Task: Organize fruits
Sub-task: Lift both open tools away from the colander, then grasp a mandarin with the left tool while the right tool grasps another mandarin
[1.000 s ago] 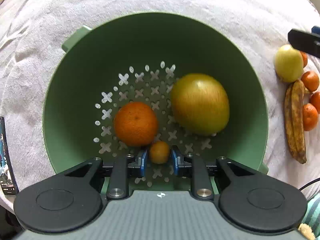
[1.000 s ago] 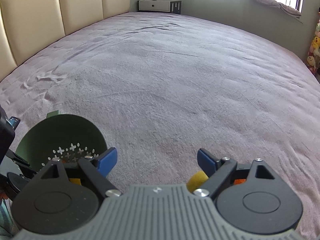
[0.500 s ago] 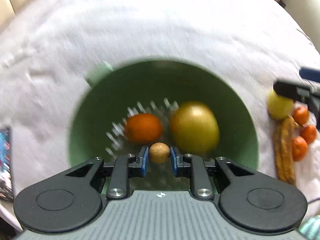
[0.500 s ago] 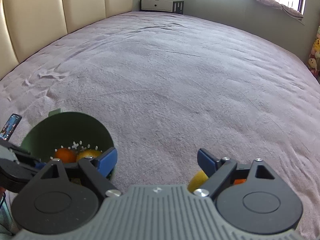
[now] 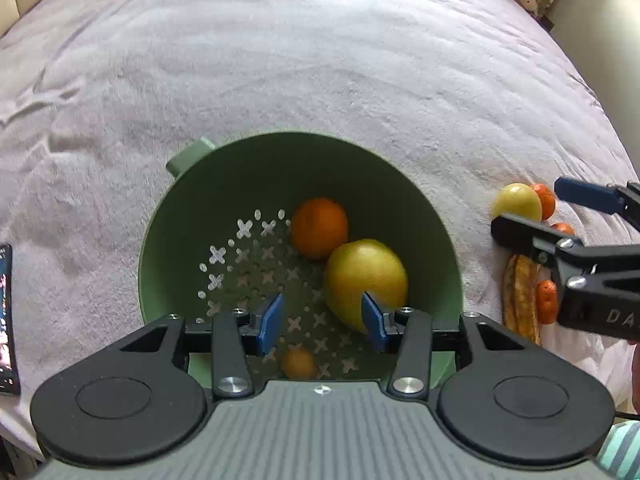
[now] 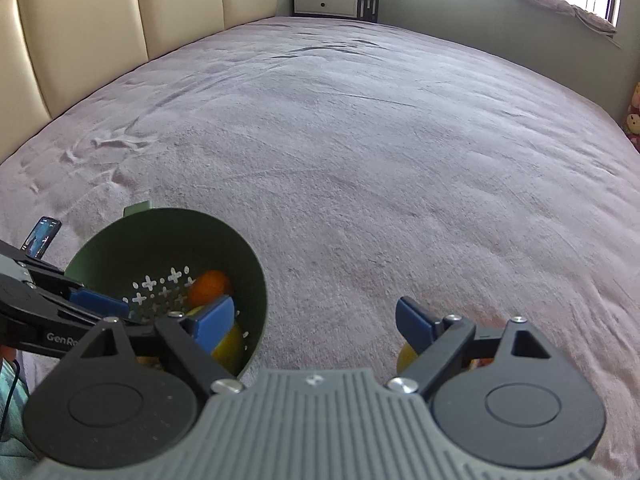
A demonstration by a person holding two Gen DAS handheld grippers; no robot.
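Left gripper (image 5: 320, 322) just opened up over the green colander (image 5: 224, 200), nothing between the jaws, and the little kumquat (image 5: 298, 363) sits on the holey bottom below. An orange (image 5: 319, 227) and a yellow-green grapefruit (image 5: 366, 280) sit touching in there too. A banana (image 5: 520, 300) and tangerines (image 5: 546, 302) lie on the bedspread (image 5: 320, 60) to its right.

The left gripper (image 6: 156, 312), at eight o'clock in the right wrist view, bears white letters "GenRo", cut short behind the camera mount. The right gripper (image 5: 560, 216), at three o'clock in the left wrist view, shows "DA", cut by the edge.
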